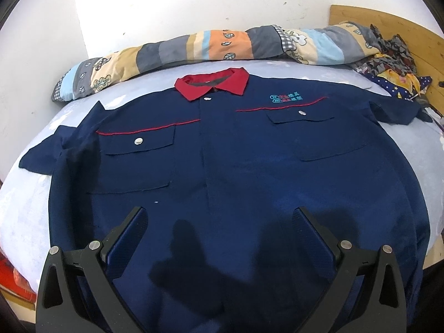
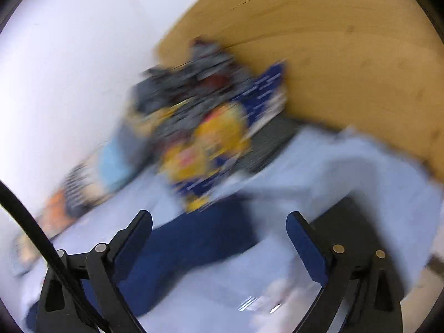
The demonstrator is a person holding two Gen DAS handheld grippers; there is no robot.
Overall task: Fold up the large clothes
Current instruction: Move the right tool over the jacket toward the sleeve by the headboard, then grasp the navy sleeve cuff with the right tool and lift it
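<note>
Nearest in the left wrist view, the left gripper [image 1: 220,213] hangs above the lower front of the shirt [image 1: 236,166] with its jaws spread wide and nothing between them; its shadow falls on the navy cloth just below. The shirt lies flat and face up on the pale blue bed sheet [image 1: 25,194], hem toward the near side, buttoned down the middle, with a flapped chest pocket on each side and thin red piping above each flap. Its short sleeves stretch out to the left and right, and its red collar [image 1: 212,83] points toward the far side. Beyond the collar a rolled patchwork quilt [image 1: 211,45] runs along the white wall [image 1: 166,0]. At the far right a heap of patterned clothes [image 1: 388,63] sits against the wooden headboard [image 1: 402,27]. The right wrist view is heavily smeared by motion. In it the right gripper [image 2: 219,219] also stands wide apart and empty, over the sheet and a strip of navy fabric near the shirt's right sleeve; whether it touches the cloth cannot be told. Farther off, the blurred pile of clothes rests beside the headboard.
</note>
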